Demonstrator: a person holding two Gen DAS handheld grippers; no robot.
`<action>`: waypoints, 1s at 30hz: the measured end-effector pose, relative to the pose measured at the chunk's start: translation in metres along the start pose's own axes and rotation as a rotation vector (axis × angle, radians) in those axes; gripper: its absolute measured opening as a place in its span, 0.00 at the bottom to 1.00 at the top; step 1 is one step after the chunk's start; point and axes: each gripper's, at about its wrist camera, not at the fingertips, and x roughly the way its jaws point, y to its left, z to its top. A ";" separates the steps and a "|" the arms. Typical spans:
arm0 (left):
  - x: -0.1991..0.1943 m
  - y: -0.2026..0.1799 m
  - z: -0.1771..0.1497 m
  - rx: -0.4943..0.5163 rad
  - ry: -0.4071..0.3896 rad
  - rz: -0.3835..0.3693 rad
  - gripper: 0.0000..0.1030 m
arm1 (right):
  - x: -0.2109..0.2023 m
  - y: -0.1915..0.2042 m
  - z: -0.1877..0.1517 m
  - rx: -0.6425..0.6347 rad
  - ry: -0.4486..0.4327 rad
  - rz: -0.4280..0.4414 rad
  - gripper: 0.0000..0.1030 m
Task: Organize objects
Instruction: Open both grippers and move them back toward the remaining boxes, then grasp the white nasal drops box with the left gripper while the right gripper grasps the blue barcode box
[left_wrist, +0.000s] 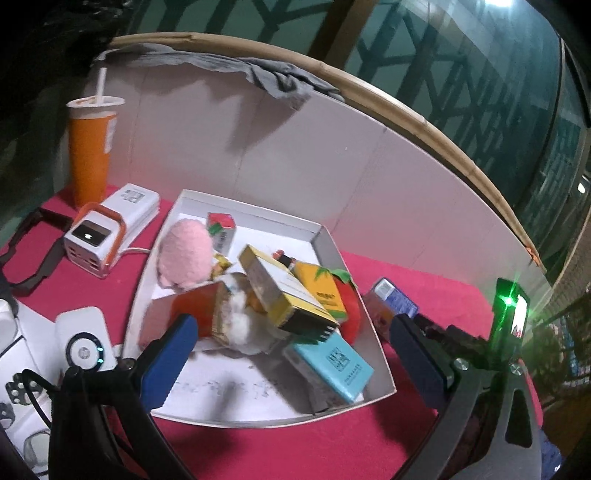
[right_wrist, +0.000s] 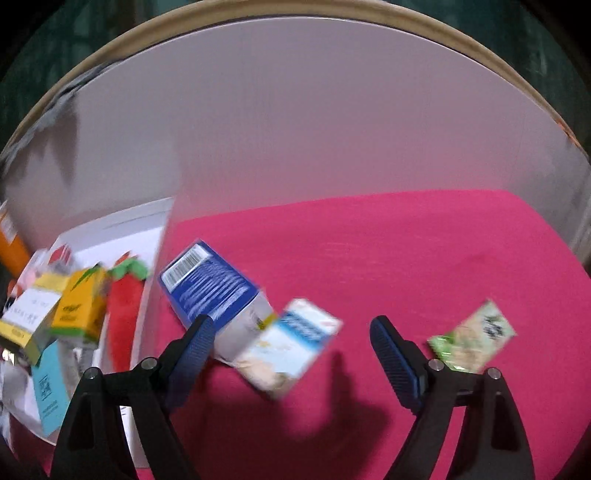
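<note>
A white tray (left_wrist: 325, 236) on the red cloth holds a pile: a pink plush (left_wrist: 184, 254), a yellow box (left_wrist: 284, 295), an orange-yellow box (left_wrist: 325, 291), a red plush (left_wrist: 351, 314) and a teal box (left_wrist: 332, 362). My left gripper (left_wrist: 291, 336) hovers open over the tray's near side, with nothing clamped. In the right wrist view, my right gripper (right_wrist: 291, 332) stands open over the cloth. A blurred pale blue carton (right_wrist: 291, 350) lies loose between its fingers. A dark blue box (right_wrist: 210, 284) sits beside the tray, and a green packet (right_wrist: 472, 339) lies right of the gripper.
An orange cup with a straw (left_wrist: 90, 155), a white power unit with an orange handle (left_wrist: 96, 240) and white devices (left_wrist: 83, 343) stand left of the tray. A white backdrop board (left_wrist: 332, 155) carries a grey cloth (left_wrist: 280, 79). A dark device with a green light (left_wrist: 511, 314) is at the right.
</note>
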 end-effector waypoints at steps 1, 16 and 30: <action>0.001 -0.004 -0.001 0.005 0.006 -0.006 1.00 | -0.001 -0.008 0.001 0.017 -0.001 0.015 0.87; 0.011 -0.042 -0.016 0.125 0.076 -0.047 1.00 | 0.052 0.047 0.020 -0.357 0.086 0.118 0.79; 0.104 -0.168 -0.034 0.488 0.309 -0.173 1.00 | -0.051 -0.079 -0.001 0.037 -0.092 0.144 0.56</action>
